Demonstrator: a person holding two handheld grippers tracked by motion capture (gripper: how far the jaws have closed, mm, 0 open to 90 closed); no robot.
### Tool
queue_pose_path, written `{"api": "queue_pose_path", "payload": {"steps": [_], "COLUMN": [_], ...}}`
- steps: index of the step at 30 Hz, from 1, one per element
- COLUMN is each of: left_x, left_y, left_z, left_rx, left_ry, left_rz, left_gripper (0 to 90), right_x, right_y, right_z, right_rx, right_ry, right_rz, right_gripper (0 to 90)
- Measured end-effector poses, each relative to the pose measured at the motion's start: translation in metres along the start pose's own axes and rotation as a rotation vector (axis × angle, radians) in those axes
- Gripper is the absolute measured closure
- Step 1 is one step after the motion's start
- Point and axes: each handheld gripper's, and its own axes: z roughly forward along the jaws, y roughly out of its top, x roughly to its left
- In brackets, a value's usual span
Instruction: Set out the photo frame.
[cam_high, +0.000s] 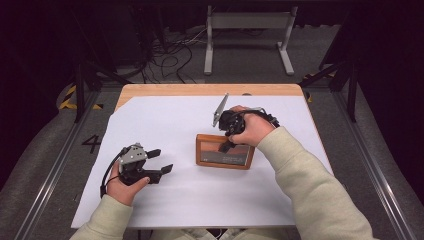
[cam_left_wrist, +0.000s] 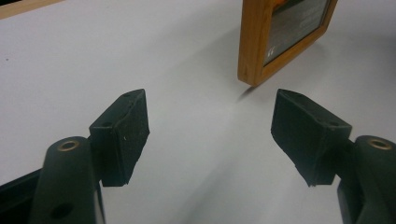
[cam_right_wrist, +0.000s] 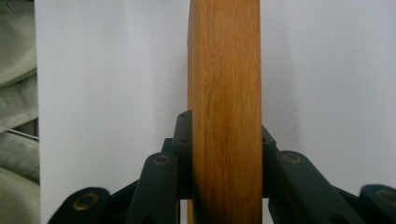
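The right gripper (cam_high: 229, 142) is clamped on the top edge of a wooden picture frame (cam_high: 223, 151), as seen in the right gripper view, where the frame's (cam_right_wrist: 226, 116) honey-coloured edge runs up between the two black jaws and is pressed on both sides. In the high view the frame is seen near the middle of the white sheet (cam_high: 165, 125) that covers the table (cam_high: 200, 89), with its long side roughly across the table; whether it lies flat or leans cannot be told. Behind its glass a dark picture with an orange band is shown. The right hand (cam_high: 250, 127) is wrapped around the gripper's body from above, the sleeve reaching in from the lower right, and the grey plate is tilted up toward the far edge. The left gripper (cam_high: 160, 162) is held low over the sheet, well apart from the frame, its jaws spread wide with nothing between them and pointed toward the frame's corner (cam_left_wrist: 254, 79). The left hand (cam_high: 122, 182) is closed around its body from below.
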Motion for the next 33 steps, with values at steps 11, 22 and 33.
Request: {"api": "queue_pose_path", "payload": {"steps": [11,22,33], "left_x": [0.0,-0.001,-0.001], "left_y": [-0.001,-0.001,0.0], "left_z": [0.0,0.0,0.0], "left_rx": [0.001,0.004,0.005], "left_ry": [0.001,-0.001,0.002], "left_rz": [0.001,0.003,0.006], "left_gripper": [27.9,27.9,27.9], "right_x": [-0.007,-0.011,-0.016], "right_y": [0.0,-0.002,-0.006], "right_z": [0.011,0.012,0.01], "right_rx": [0.024,-0.007,-0.056], "right_ry": [0.016,0.013,-0.076], "right_rz": [-0.035,-0.067,0.043], "right_gripper": [71.3,70.8,52.5]}}
